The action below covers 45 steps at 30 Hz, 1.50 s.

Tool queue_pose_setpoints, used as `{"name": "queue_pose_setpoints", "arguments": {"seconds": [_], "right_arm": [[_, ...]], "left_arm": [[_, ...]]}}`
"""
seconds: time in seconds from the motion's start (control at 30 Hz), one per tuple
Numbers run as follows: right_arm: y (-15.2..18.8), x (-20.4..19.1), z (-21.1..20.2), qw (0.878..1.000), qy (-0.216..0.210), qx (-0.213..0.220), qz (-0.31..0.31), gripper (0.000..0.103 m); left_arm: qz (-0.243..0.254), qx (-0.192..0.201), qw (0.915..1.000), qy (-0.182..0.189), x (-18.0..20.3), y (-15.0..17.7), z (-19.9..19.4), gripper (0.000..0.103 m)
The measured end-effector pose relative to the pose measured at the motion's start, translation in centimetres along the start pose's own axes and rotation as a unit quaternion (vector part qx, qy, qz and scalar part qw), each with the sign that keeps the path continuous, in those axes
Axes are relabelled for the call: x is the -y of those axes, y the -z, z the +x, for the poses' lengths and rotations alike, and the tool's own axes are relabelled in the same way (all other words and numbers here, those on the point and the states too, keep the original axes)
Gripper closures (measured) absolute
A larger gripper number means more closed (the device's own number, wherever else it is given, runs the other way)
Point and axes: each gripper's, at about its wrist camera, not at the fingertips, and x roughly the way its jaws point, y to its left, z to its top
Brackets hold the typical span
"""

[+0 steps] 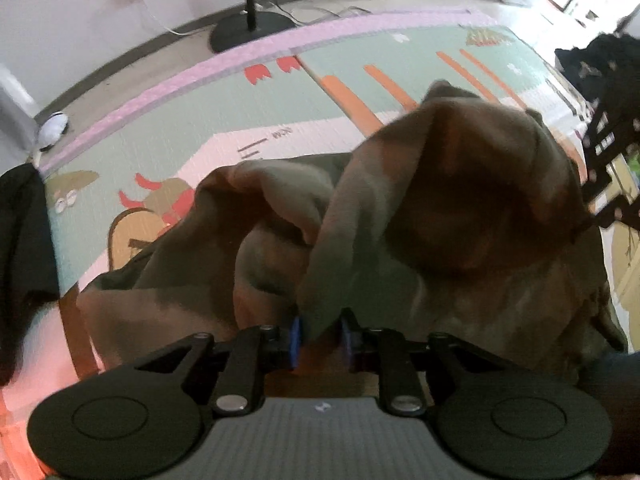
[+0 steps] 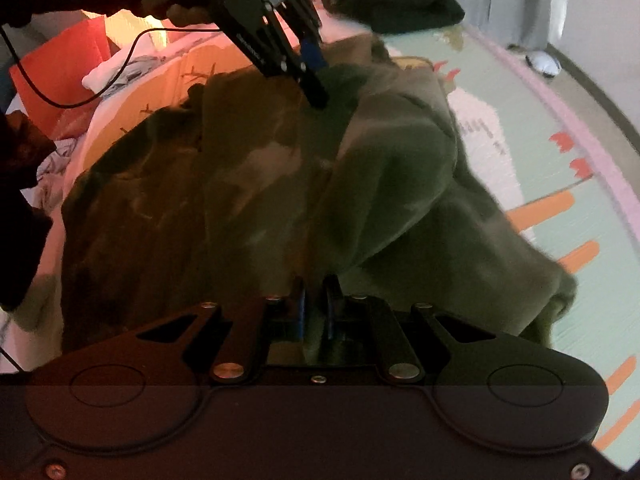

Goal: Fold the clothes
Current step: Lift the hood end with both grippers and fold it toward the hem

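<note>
A patterned play mat point(image 1: 192, 128) in mint, pink and orange covers the floor, and on it lies a rumpled olive-green garment point(image 2: 280, 184), bunched into thick folds and partly lifted. The left claw point(image 1: 320, 336), its blue-padded fingers slightly parted, grasps a fold of the garment between them; in the right wrist view it comes down onto the cloth's far edge. The right claw point(image 2: 316, 308), nearly clenched, pinches the near edge of the same garment. A darker piece of clothing point(image 2: 400, 4) lies on the mat beyond, and a black lamp stand point(image 1: 250, 20) rises just off the mat's edge.
</note>
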Motion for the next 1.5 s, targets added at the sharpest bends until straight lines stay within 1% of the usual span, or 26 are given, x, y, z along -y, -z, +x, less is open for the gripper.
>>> {"name": "queue_pose_setpoints", "arguments": {"seconds": [0.07, 0.1, 0.17, 0.23, 0.27, 0.33, 0.43, 0.47, 0.5, 0.6, 0.67, 0.7, 0.73, 0.77, 0.8, 0.83, 0.9, 0.93, 1.03, 1.17, 1.23, 1.33, 1.4, 1.5], "right_arm": [[0.3, 0.4, 0.2, 1.000, 0.003, -0.006, 0.017, 0.091], [0.3, 0.6, 0.0, 1.000, 0.007, -0.004, 0.029, 0.091], [0.1, 1.2, -1.0, 0.998, 0.019, 0.013, 0.052, 0.086], [-0.3, 1.8, -2.2, 0.996, 0.030, 0.031, 0.073, 0.059], [-0.6, 2.2, -2.6, 0.995, 0.040, 0.041, 0.079, 0.057], [-1.1, 2.6, -3.1, 0.993, 0.060, 0.056, 0.081, 0.057], [-2.1, 3.2, -3.4, 0.990, 0.091, 0.058, 0.089, 0.056], [-2.4, 3.6, -3.4, 0.988, 0.102, 0.060, 0.095, 0.056], [-2.9, 4.1, -3.3, 0.987, 0.104, 0.063, 0.106, 0.056], [-4.3, 5.9, -2.4, 0.982, 0.072, 0.078, 0.158, 0.056], [-4.9, 6.7, -1.5, 0.979, 0.076, 0.079, 0.174, 0.056], [-5.1, 7.0, -1.0, 0.977, 0.080, 0.078, 0.181, 0.056], [-5.3, 7.3, -0.6, 0.976, 0.086, 0.074, 0.185, 0.062], [-5.3, 7.5, -0.4, 0.975, 0.092, 0.075, 0.186, 0.070], [-5.3, 7.4, -0.3, 0.975, 0.096, 0.077, 0.183, 0.089], [-5.3, 7.3, -0.2, 0.975, 0.105, 0.078, 0.178, 0.093], [-5.3, 7.1, -0.3, 0.975, 0.118, 0.081, 0.172, 0.095], [-5.2, 7.0, -0.4, 0.974, 0.121, 0.082, 0.172, 0.096], [-5.1, 6.5, -1.6, 0.974, 0.120, 0.093, 0.167, 0.096], [-5.0, 4.4, -4.0, 0.979, 0.113, 0.112, 0.124, 0.096], [-4.9, 2.9, -5.2, 0.983, 0.103, 0.117, 0.100, 0.096], [-4.4, 0.2, -6.2, 0.988, 0.083, 0.114, 0.059, 0.096], [-4.0, -1.3, -6.2, 0.991, 0.067, 0.108, 0.042, 0.096], [-3.2, -3.1, -4.8, 0.994, 0.046, 0.091, 0.037, 0.096]], "left_arm": [[-0.013, 0.014, 0.9998, 0.004, -0.1, 0.1, -0.7, 0.079], [-0.012, 0.023, 0.9997, 0.004, 0.0, 0.0, -1.2, 0.077], [-0.003, 0.040, 0.9992, 0.001, 0.5, -0.7, -1.9, 0.067], [0.011, 0.059, 0.9982, -0.003, 1.1, -1.6, -2.7, 0.046], [0.019, 0.068, 0.9975, -0.006, 1.4, -2.0, -3.0, 0.043], [0.036, 0.082, 0.9959, -0.012, 2.0, -3.1, -3.3, 0.035], [0.066, 0.094, 0.9931, -0.021, 2.8, -5.0, -3.0, 0.031], [0.076, 0.091, 0.9928, -0.016, 3.1, -5.7, -2.6, 0.031], [0.082, 0.088, 0.9926, -0.010, 3.3, -6.4, -2.1, 0.031], [0.098, 0.075, 0.9922, 0.019, 4.0, -8.4, -0.5, 0.031], [0.097, 0.061, 0.9928, 0.033, 4.1, -9.2, 0.8, 0.031], [0.097, 0.054, 0.9932, 0.036, 4.1, -9.5, 1.5, 0.032], [0.099, 0.047, 0.9934, 0.034, 4.2, -9.7, 2.1, 0.037], [0.101, 0.041, 0.9936, 0.031, 4.2, -9.8, 2.7, 0.040], [0.102, 0.035, 0.9937, 0.030, 4.2, -9.9, 3.3, 0.048], [0.097, 0.030, 0.9944, 0.032, 4.0, -9.9, 3.6, 0.065], [0.085, 0.024, 0.9953, 0.038, 3.6, -9.8, 3.8, 0.093], [0.080, 0.023, 0.9957, 0.042, 3.4, -9.7, 3.6, 0.093], [0.082, 0.048, 0.9946, 0.043, 3.3, -9.1, 1.6, 0.094], [0.081, 0.070, 0.9922, 0.064, 3.5, -7.7, -2.2, 0.094], [0.086, 0.066, 0.9909, 0.079, 4.0, -6.7, -3.8, 0.094], [0.111, 0.051, 0.9887, 0.086, 5.4, -5.0, -5.2, 0.094], [0.126, 0.030, 0.9867, 0.097, 6.4, -3.5, -5.4, 0.093], [0.136, 0.005, 0.9858, 0.098, 7.6, -1.5, -4.5, 0.091]]}}
